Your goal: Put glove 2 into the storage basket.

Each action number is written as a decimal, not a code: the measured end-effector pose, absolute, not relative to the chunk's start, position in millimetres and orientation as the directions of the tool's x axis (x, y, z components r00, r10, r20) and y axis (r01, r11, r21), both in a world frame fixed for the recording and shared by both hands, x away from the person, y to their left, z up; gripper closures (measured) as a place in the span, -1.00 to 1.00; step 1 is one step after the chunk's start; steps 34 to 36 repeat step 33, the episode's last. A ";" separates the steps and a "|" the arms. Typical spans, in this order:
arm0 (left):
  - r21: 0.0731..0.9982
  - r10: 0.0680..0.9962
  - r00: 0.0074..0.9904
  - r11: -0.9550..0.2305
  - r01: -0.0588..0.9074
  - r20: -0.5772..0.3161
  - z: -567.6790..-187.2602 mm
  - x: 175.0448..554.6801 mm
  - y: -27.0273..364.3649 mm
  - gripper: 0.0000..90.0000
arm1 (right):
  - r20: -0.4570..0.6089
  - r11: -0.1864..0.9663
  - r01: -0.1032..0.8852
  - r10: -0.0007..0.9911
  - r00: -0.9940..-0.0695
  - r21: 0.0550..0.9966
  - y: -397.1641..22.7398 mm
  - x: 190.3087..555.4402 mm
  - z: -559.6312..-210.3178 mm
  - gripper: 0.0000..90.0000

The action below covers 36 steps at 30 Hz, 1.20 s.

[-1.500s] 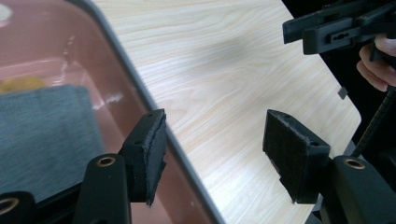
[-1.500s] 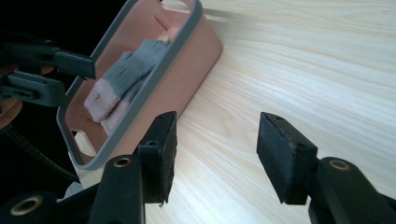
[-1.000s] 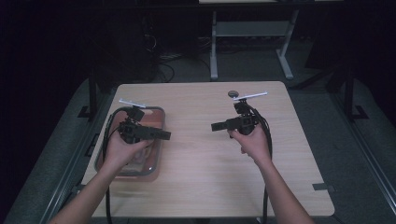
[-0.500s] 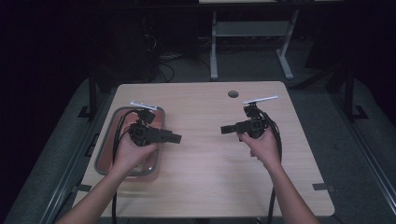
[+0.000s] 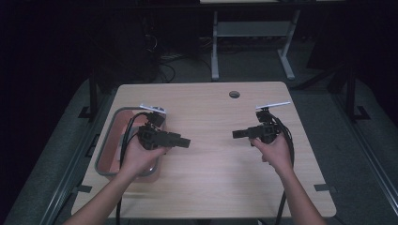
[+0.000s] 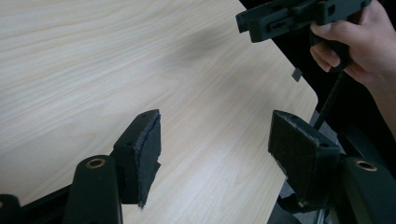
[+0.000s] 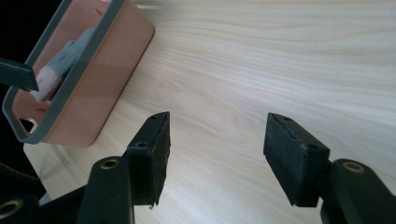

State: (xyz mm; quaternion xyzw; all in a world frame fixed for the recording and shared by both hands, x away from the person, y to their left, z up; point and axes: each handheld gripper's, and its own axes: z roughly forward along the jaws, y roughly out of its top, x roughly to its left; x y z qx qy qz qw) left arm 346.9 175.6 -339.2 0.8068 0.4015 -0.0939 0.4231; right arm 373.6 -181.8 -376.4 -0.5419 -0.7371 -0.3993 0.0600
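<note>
My left gripper [image 5: 186, 142] hangs over the table at the left, beside a tray, and points right. Its jaws stand open over bare wood with nothing between them, as the left gripper view [image 6: 215, 149] shows. My right gripper [image 5: 237, 135] is at the right of the table and points left at the other one. Its jaws [image 7: 217, 154] have just been opening and hold nothing. The left gripper view also catches the right gripper [image 6: 289, 16] and the hand that holds it, farther off.
A shallow pink tray with a grey rim [image 5: 105, 140] lies at the table's left edge, partly under the left hand. Something pale [image 7: 60, 65] lies inside it. A cable hole [image 5: 234, 94] sits near the far edge of the wooden table [image 5: 211, 187].
Both hands have shifted right. The right gripper has also come a little nearer the person, and its jaws stand slightly wider.
</note>
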 end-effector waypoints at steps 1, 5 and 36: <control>0.607 0.566 0.658 -0.316 0.730 -0.497 -339.4 345.9 173.2 -0.23 | 0.521 0.091 0.849 0.754 -0.401 0.521 -183.0 373.1 -376.9 -0.10; 0.603 0.555 0.665 -0.328 0.727 -0.500 -340.7 342.8 166.8 -0.23 | 0.509 0.096 0.851 0.765 -0.395 0.516 -189.8 370.4 -381.1 -0.11; 0.625 0.490 0.716 -0.370 0.688 -0.498 -355.5 307.6 141.6 -0.29 | 0.494 0.079 0.856 0.788 -0.368 0.512 -221.3 328.9 -408.9 -0.20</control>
